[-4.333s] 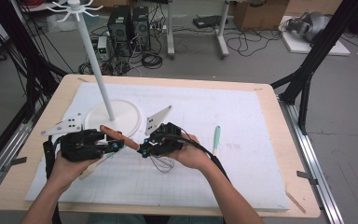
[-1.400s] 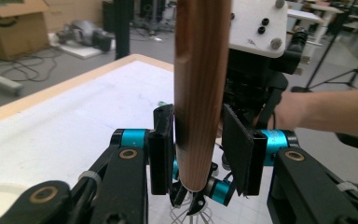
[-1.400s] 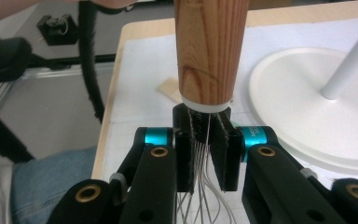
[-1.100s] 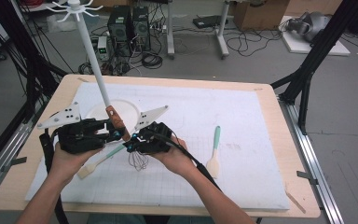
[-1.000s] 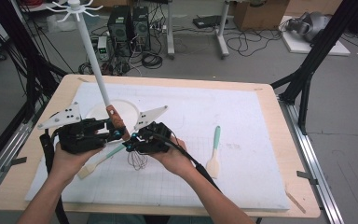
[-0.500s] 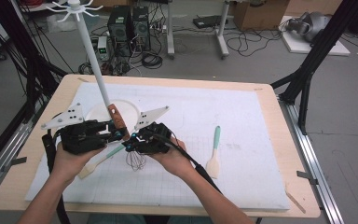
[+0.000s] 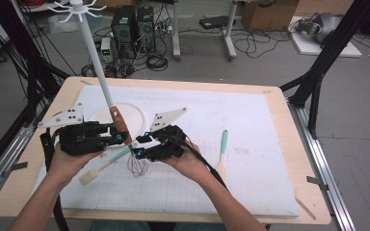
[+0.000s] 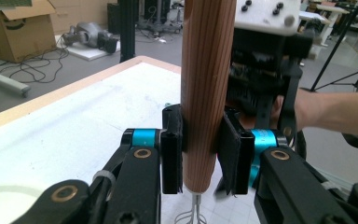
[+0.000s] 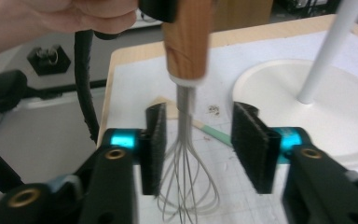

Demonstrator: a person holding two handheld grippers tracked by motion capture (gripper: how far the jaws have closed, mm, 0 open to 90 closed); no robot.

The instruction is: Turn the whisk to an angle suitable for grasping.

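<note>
The whisk (image 7: 125,139) hangs upright above the worktop (image 7: 250,130), its wooden handle clamped between the pads of the left gripper (image 8: 200,154) with the wire loops pointing down. The right gripper (image 9: 198,144) has just been opening: its jaws stand apart on either side of the whisk's wire neck, pads clear of it. A green-handled spatula (image 7: 103,166) lies below on the worktop, near the white stand's round base (image 7: 137,115).
</note>
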